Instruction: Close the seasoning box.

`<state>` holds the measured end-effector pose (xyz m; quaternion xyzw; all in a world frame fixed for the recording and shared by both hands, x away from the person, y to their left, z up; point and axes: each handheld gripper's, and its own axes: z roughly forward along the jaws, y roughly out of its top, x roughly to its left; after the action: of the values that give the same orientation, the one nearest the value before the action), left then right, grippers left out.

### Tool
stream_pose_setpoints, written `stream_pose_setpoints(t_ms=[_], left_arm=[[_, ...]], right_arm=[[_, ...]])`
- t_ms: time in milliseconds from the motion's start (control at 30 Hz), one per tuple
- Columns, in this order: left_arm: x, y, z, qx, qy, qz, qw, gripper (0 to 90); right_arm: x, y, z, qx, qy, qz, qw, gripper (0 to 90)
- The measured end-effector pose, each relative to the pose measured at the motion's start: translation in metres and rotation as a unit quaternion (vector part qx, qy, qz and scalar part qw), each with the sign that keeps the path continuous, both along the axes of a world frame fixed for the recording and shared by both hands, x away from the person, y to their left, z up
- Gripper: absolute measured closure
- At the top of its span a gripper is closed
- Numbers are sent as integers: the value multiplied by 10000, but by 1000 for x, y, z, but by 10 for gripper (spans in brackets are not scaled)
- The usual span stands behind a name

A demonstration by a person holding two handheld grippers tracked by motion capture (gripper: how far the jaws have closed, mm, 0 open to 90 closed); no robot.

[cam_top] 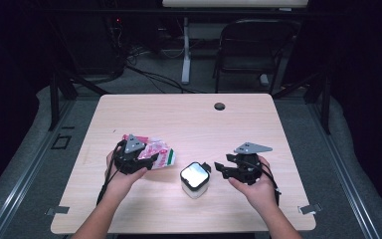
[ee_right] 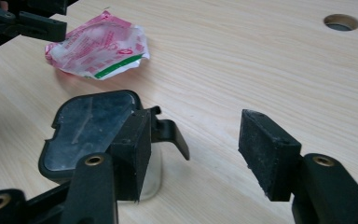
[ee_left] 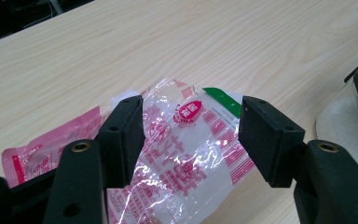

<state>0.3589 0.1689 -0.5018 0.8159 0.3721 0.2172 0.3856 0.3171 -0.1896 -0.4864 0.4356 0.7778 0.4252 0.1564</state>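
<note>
Right gripper (cam_top: 218,168) jaws spread, container (cam_top: 195,179) released just beside it; left gripper (ee_left: 191,135) open astride wrapper (ee_left: 186,149), ungrasped.

Both grippers, the left gripper (cam_top: 149,160) and the right gripper (cam_top: 218,168), are black, each topped by a grey triangular plate, with brass-coloured screws at the blocky jaws. Black cables trail along bare forearms.
</note>
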Motion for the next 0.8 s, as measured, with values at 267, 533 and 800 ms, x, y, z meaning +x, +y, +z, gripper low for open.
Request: stream_pose_setpoints(t_ms=[267,533,800], left_arm=[[0,4,11,34,-44,-36,10000,407],[-2,23,12,82,80,27,9999,406],[-8,56,8,137,153,334,9992,405]], right_arm=[[-7,-25,1,-117,-25,-198,9997,427],[-16,-43,0,-108,-11,-382,9992,424],[-20,-58,-8,-152,97,-559,9983,424]])
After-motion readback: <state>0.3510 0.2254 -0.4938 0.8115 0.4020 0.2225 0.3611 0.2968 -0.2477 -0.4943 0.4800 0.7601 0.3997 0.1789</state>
